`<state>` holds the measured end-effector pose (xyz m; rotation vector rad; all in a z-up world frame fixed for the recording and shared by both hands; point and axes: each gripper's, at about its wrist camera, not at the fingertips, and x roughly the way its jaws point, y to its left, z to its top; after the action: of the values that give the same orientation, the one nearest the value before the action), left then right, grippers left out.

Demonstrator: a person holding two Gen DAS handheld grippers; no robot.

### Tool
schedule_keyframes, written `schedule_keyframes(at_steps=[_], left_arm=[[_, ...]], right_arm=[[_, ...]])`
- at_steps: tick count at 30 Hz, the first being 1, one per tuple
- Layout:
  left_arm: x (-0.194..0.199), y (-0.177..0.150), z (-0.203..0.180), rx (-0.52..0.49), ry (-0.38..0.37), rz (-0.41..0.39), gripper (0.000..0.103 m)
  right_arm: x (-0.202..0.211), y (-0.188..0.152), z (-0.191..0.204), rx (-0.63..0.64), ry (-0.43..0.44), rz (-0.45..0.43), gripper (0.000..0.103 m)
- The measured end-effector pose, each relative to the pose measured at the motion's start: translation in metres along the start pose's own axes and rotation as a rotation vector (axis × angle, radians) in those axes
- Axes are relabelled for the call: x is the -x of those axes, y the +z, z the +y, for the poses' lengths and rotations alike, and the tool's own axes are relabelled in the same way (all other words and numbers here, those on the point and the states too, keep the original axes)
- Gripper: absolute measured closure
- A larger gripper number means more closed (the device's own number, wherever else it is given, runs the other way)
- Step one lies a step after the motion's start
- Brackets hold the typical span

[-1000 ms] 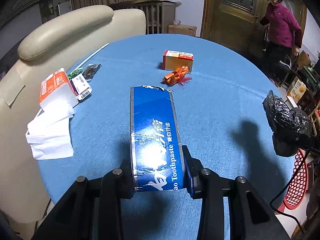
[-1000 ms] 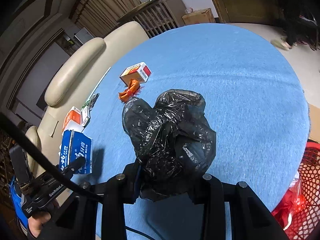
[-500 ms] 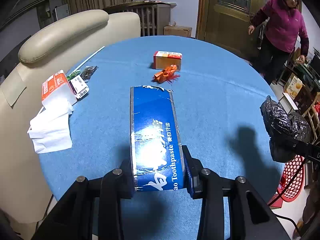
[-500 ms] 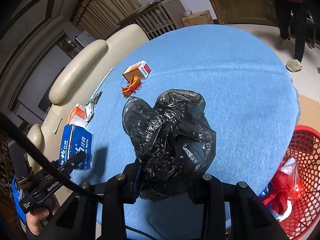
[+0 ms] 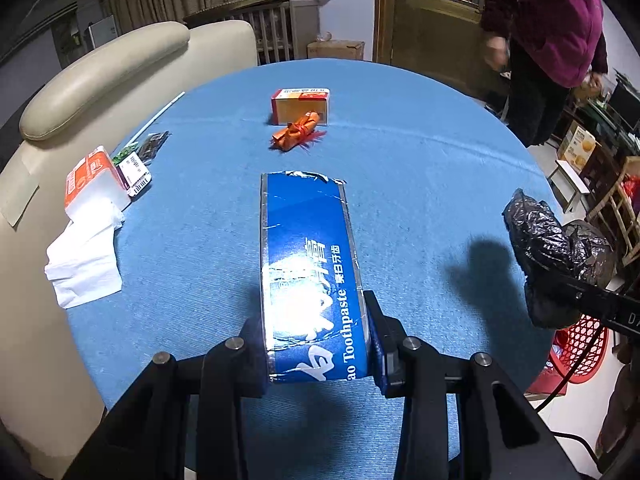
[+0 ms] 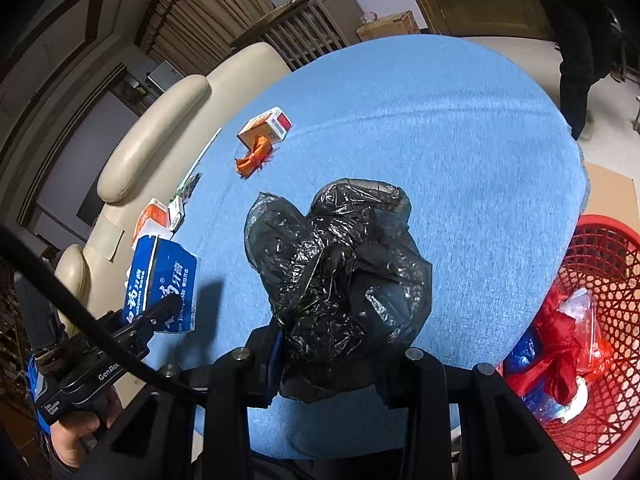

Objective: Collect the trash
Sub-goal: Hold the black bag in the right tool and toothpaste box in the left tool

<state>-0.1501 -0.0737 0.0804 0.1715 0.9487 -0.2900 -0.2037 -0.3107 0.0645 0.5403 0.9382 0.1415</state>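
A round table (image 5: 420,184) under a blue cloth is standing beside a cream sofa (image 5: 100,80). Above it, the left gripper (image 5: 316,344) is pinching a blue toothpaste box (image 5: 308,264) by its sides, while the right gripper (image 6: 332,356) is squeezing a crumpled black plastic bag (image 6: 340,264). A red basket (image 6: 600,280) holding trash is sitting on the floor just past the table's right edge. An orange box (image 5: 300,105), an orange wrapper (image 5: 296,134) and white tissues (image 5: 86,256) are lying on the cloth.
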Motion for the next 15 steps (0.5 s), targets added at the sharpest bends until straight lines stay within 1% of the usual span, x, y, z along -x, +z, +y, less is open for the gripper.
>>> schedule_keyframes(at_steps=[6, 15], left_arm=[[-0.002, 0.000, -0.002, -0.010, 0.000, 0.007, 0.063], [-0.005, 0.004, -0.014, -0.040, -0.002, 0.013, 0.063]], right_arm=[[-0.007, 0.002, 0.003, 0.005, 0.010, 0.022, 0.064], [-0.005, 0.004, -0.002, -0.004, 0.015, 0.017, 0.064]])
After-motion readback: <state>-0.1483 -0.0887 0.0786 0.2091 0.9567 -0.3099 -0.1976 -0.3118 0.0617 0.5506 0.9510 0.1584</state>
